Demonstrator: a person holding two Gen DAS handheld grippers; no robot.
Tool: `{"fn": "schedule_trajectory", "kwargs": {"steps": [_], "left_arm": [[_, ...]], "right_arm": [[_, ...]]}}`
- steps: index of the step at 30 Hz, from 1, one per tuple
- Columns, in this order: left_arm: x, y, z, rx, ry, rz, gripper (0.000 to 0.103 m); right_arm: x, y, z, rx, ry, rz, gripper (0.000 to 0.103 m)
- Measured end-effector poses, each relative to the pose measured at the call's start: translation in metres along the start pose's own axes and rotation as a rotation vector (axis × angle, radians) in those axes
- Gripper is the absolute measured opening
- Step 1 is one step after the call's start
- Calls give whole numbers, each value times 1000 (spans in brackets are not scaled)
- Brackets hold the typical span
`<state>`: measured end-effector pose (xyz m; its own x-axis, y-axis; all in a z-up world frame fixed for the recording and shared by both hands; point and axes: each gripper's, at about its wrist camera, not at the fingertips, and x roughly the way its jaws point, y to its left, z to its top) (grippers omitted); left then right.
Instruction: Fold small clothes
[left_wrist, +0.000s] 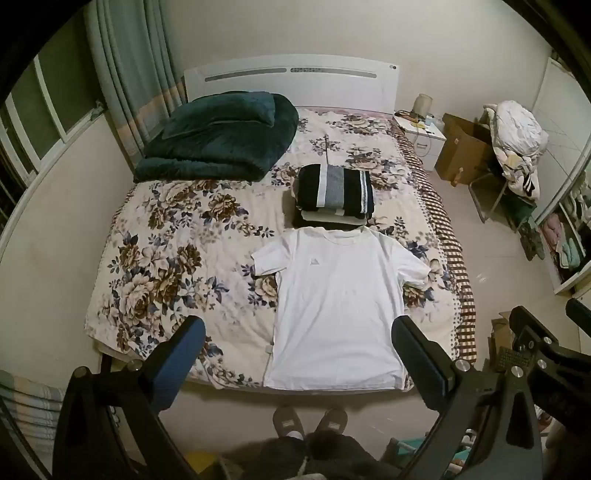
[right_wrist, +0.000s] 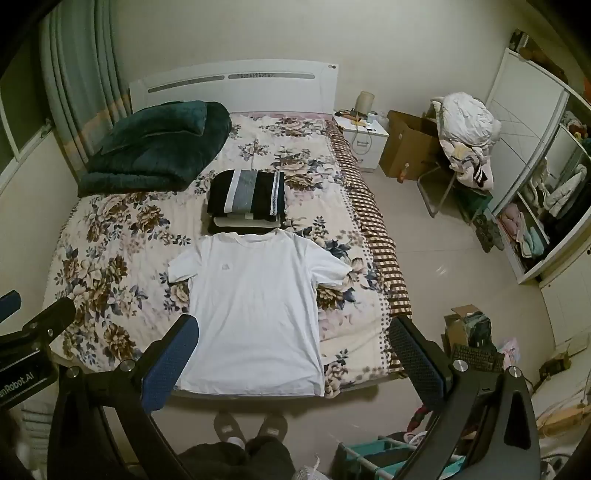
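Observation:
A white T-shirt (left_wrist: 338, 306) lies spread flat, front up, on the floral bed (left_wrist: 177, 258), its hem at the bed's near edge. It also shows in the right wrist view (right_wrist: 255, 314). Behind its collar sits a stack of folded clothes (left_wrist: 334, 197) with a black, grey and white striped one on top, also in the right wrist view (right_wrist: 245, 201). My left gripper (left_wrist: 299, 332) is open and empty, held high above the shirt's lower part. My right gripper (right_wrist: 293, 332) is open and empty, above the shirt's right hem side. Each gripper shows at the edge of the other's view.
A folded dark green blanket (left_wrist: 218, 138) lies at the bed's far left by the headboard. A nightstand (left_wrist: 421, 134), cardboard box (left_wrist: 463, 147) and chair piled with laundry (left_wrist: 517, 144) stand right of the bed. A wardrobe (right_wrist: 539, 192) is far right. My slippered feet (left_wrist: 310, 421) stand at the bed's foot.

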<state>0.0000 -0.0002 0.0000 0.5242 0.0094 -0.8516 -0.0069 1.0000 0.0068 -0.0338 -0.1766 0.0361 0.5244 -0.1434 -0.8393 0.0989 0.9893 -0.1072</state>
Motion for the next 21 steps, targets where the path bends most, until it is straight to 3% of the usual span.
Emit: {"fn": "schedule_trajectory", "kwargs": {"steps": [21], "left_arm": [[0, 0, 0, -5, -1, -9, 103]], "right_arm": [[-1, -1, 5, 3, -4, 12, 103]]}}
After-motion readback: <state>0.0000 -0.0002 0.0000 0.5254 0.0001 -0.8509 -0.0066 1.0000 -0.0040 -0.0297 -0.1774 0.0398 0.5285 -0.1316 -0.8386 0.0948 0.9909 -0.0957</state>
